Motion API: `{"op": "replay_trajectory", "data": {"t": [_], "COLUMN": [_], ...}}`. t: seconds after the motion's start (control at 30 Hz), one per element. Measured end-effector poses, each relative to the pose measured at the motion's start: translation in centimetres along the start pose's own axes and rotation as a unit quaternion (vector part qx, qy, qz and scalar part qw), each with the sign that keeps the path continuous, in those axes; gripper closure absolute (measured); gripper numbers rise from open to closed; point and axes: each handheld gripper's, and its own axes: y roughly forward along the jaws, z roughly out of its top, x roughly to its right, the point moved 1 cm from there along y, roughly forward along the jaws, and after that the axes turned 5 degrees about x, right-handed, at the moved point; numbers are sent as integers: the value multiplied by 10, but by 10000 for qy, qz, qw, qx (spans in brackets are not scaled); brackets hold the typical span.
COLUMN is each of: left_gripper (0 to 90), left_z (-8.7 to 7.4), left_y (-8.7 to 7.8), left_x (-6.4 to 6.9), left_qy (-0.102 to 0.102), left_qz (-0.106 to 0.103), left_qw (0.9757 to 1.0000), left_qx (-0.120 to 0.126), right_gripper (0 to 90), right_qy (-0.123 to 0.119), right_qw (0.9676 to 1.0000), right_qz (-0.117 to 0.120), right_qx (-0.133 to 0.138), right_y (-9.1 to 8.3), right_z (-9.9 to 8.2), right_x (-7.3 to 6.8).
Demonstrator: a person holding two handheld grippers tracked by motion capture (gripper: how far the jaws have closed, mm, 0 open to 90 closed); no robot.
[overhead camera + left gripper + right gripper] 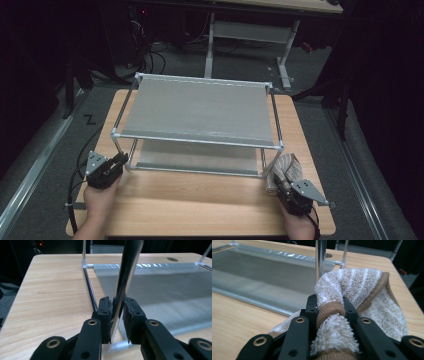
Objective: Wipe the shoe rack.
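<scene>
Gripping the rack's (197, 112) upright front-left post (126, 277), the left hand-held gripper (120, 161) steadies it; the right hand-held gripper (278, 181) pinches a striped towel (352, 292) bunched at the front-right post (321, 257), directly ahead, on the surface (200, 200).

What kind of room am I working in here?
Probably a lab or test workspace: a bare wooden table, dark surroundings with cables on the floor, and another desk frame behind.
</scene>
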Motion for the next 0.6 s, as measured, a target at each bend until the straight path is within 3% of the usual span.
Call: {"op": "replay_trajectory", "data": {"t": [0.33,0.47,0.6], "left_gripper": [767,712,639], "left_z": [6,6,4], "left_y": [15,8,-6], "left_x": [-18,-22,-19], "left_qy": [-264,-350,-367], "left_qz": [293,368,375], "left_qw": [9992,9987,9986], "left_qx": [67,79,111], "right_gripper": [742,742,742], "right_qy": [-33,-82,-86], "right_qw": [9992,9988,9991], "right_qz": [388,468,358], "right_qx": [57,122,206], "right_y": [-10,-9,-8], "right_z": [2,3,4], "right_x": [-17,-22,-22]}}
